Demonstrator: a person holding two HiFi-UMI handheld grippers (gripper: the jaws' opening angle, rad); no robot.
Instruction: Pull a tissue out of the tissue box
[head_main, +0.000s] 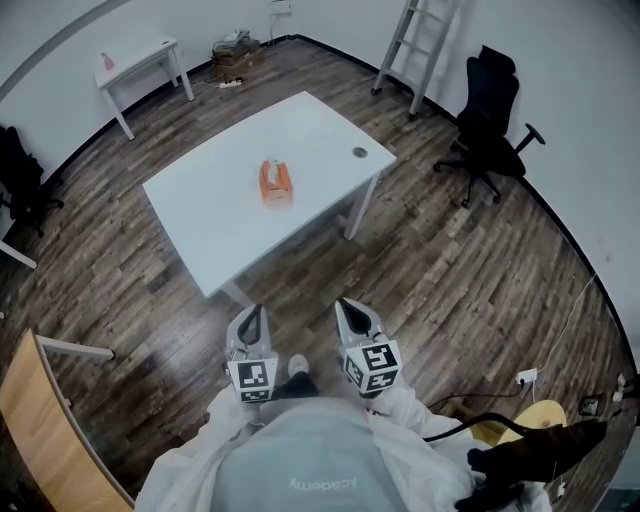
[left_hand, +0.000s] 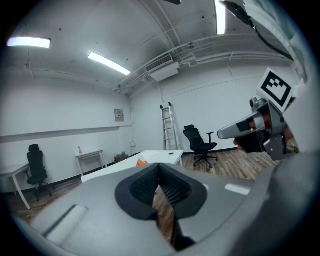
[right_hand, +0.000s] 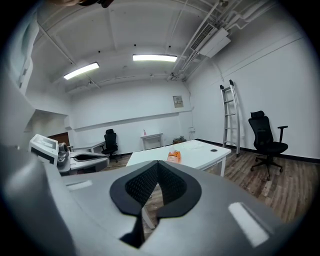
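An orange tissue box with a white tissue showing at its top lies near the middle of the white table. It appears small and far off as the tissue box in the left gripper view and the tissue box in the right gripper view. My left gripper and right gripper are held side by side over the floor, well short of the table's near edge. Both point at the table with jaws shut and nothing between them. The left gripper and right gripper show their tips meeting.
A black office chair and a ladder stand beyond the table at the right. A small white side table stands at the back left. A wooden board is at my left; cables and a yellow stool at my right.
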